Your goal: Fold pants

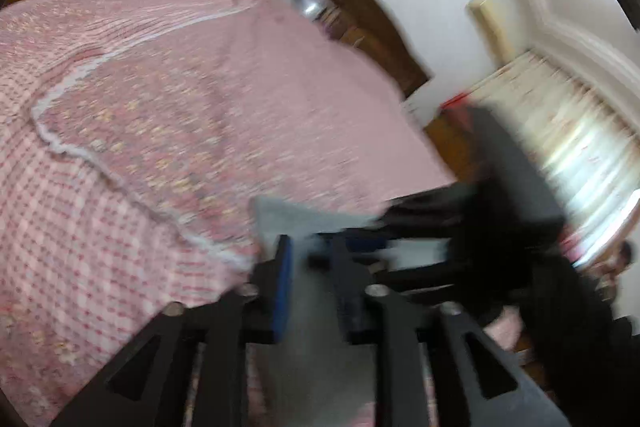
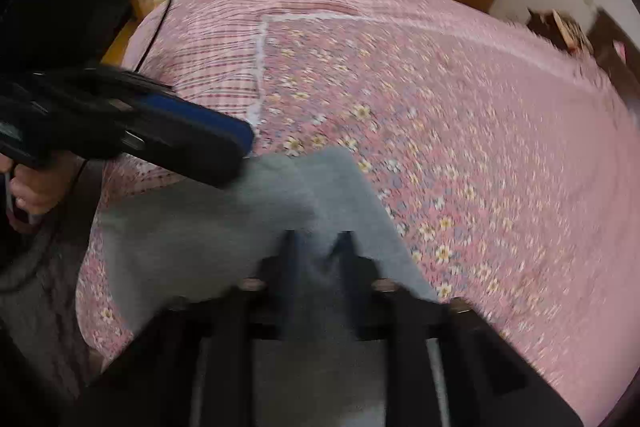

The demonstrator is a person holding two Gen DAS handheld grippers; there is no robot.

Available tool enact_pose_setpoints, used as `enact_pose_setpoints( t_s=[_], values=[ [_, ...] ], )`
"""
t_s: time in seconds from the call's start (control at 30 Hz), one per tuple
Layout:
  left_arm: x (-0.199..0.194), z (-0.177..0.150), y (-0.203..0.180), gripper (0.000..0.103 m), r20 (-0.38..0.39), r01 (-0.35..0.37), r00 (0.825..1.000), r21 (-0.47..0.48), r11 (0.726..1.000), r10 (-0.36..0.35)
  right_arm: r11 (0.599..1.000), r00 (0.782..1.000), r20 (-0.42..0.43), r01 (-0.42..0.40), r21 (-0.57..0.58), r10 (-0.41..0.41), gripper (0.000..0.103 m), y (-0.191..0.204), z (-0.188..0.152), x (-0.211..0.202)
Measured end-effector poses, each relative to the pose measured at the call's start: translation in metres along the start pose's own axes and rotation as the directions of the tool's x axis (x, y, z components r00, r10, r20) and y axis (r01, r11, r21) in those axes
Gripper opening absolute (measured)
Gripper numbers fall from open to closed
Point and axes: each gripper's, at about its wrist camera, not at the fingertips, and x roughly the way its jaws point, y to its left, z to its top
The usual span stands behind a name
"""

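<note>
we had both grippers, left (image 1: 310,259) and right (image 2: 316,247), pinching the pants (image 2: 224,227); thin grips risked cloth slipping, skewing the fold

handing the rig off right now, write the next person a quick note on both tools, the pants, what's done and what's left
Left tool: closed on grey pants fabric; cloth runs between its fingers.
Right tool: pinched on the pants too, nearer the bed edge.
Pants: bunched on the pink bedspread by the near edge, both tools close together on them.
Done: both grips look taken. No neat fold shows yet.
Left: spread the pants flat, fold, smooth.
</note>
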Motion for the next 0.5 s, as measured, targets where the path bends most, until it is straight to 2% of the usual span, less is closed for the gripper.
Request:
enact_pose_setpoints(
  t_s=[0.03,0.13,0.2,0.23,0.27,0.3,0.37,0.43,0.5],
  values=[
    [0.003,-0.002,-0.001,0.041,-0.014,-0.028,1.0,0.005,1.0,0.028,1.0,1.0,0.015,0.006,-0.013,-0.006,0.008,0.003,0.0,-0.005],
    [0.001,-0.008,-0.003,0.041,-0.028,-0.025,0.999,0.013,1.0,0.025,0.999,0.997,0.075,0.025,0.028,-0.027,0.008,-0.006,0.001,-0.021],
    [0.006,-0.005,-0.008,0.026,-0.017,0.002,1.0,0.013,1.0,-0.002,0.997,0.993,0.115,0.028,0.074,-0.036,0.008,-0.015,0.003,-0.028],
    [0.003,-0.004,-0.016,0.009,0.015,-0.013,1.0,0.044,0.999,0.012,0.996,0.992,0.121,0.033,0.083,-0.043,0.008,-0.018,0.005,-0.028],
    [0.002,-0.002,-0.023,0.007,0.039,-0.025,0.999,0.066,0.998,0.022,0.994,0.991,0.121,0.046,0.095,-0.057,0.008,-0.02,0.005,-0.027],
    [0.005,0.002,-0.029,0.007,0.06,-0.027,0.998,0.083,0.996,0.022,0.994,0.991,0.12,0.049,0.1,-0.061,0.008,-0.023,0.01,-0.02],
    [0.017,0.007,-0.034,0.007,0.052,-0.014,0.999,0.082,0.997,0.009,0.992,0.992,0.106,0.057,0.109,-0.069,0.008,-0.023,0.01,-0.014],
    [0.031,0.01,-0.032,0.008,0.016,-0.07,0.997,0.062,0.996,0.07,0.992,0.992,0.069,0.099,0.084,-0.105,0.008,-0.02,0.011,0.0],
    [0.043,0.011,-0.028,0.029,-0.007,-0.21,0.978,0.026,0.977,0.21,0.989,0.99,0.042,0.134,0.057,-0.137,0.008,-0.015,0.014,0.014]
  ],
)
